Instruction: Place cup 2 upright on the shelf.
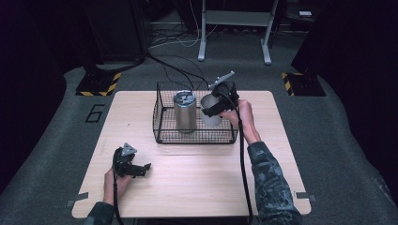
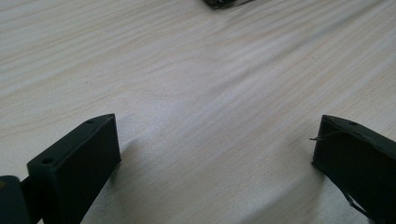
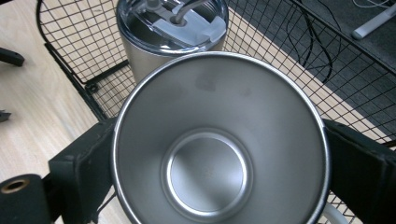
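You're gripping the open steel cup (image 3: 219,140) w/ the right tongs (image 1: 217,107), one jaw on each side of the rim, mouth up, so it's hanging level and upright over the wire basket (image 1: 162,123). Can't tell if its base is touching the basket floor yet. Just beyond the tongs, the lidded tumbler (image 3: 170,35) is standing inside the same basket, so you're keeping the cup beside it, not against it. The left tongs (image 2: 215,154) are resting open and empty, low over bare table (image 2: 196,70), well apart from the basket, prob. staying out of the way.
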### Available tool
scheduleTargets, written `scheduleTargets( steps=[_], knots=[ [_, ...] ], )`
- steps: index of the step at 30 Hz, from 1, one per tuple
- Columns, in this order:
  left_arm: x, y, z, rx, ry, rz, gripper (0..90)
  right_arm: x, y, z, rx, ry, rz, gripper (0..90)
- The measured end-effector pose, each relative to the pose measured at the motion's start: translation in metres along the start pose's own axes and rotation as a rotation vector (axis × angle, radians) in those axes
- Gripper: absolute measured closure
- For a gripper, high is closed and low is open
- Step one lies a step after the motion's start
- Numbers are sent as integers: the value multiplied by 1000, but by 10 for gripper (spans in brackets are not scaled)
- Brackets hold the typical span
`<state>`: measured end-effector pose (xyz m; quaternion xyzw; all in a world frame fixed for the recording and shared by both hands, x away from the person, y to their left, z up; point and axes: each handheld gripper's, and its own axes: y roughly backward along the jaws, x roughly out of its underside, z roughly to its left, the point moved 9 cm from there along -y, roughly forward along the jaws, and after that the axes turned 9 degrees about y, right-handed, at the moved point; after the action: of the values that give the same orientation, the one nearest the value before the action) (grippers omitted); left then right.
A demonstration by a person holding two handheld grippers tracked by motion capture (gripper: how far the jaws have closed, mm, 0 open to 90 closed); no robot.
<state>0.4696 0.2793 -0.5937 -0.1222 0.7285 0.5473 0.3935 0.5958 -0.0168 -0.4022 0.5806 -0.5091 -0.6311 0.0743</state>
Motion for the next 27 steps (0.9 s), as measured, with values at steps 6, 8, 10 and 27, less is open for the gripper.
scheduleTargets(
  steps=[6, 8, 10, 27],
  knots=[
    [0, 0, 0, 0, 0, 0, 3, 1, -8, -2, 3, -7, 9, 58],
    [0, 0, 0, 0, 0, 0, 2, 3, -11, -3, 0, -5, 24, 58],
    [0, 0, 0, 0, 0, 0, 3, 3, -14, -3, 1, -18, 23, 58],
    [0, 0, 0, -4, 1, -6, 3, 16, -44, -6, -21, -50, 90, 58]
  ],
)
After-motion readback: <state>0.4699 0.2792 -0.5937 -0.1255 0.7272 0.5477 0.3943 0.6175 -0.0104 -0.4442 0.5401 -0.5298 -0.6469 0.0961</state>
